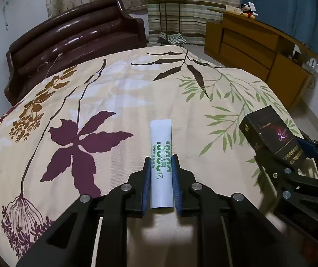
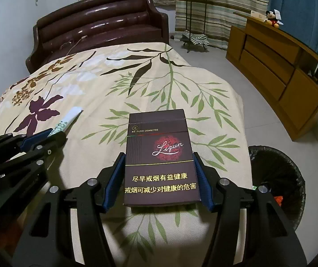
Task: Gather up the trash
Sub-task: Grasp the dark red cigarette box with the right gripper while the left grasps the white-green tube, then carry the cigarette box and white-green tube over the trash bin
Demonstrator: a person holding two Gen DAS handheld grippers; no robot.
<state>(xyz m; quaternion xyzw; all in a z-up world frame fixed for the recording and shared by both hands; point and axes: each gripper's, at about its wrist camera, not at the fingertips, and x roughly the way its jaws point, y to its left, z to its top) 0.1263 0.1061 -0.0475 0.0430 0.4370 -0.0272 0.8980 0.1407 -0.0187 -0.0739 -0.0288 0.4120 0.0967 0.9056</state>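
Right now my left gripper [image 1: 161,166] is clamped on a white tube [image 1: 160,155] with green print: both blue pads [image 1: 147,184] press against its long sides. The tube runs straight out along the fingers, its flat crimped end pointing away toward the headboard [image 1: 70,44], its near end sitting back between the pads. It hangs low over the floral bedspread [image 1: 114,89]; whether it touches the cloth I cannot tell.

My right gripper [image 2: 159,162] grips a dark cigarette pack [image 2: 159,155] by its 2 narrow sides, printed face up, the top of the pack reaching past the fingertips over the green leaf pattern. The pack's lower half sits between the pads.

Seen from the right wrist, the left gripper and its tube lie off to the left, well apart from the pack. Beside the foot corner of the bed, to the right, stands a bin [image 2: 277,178] lined with a black bag, with some scraps already inside.
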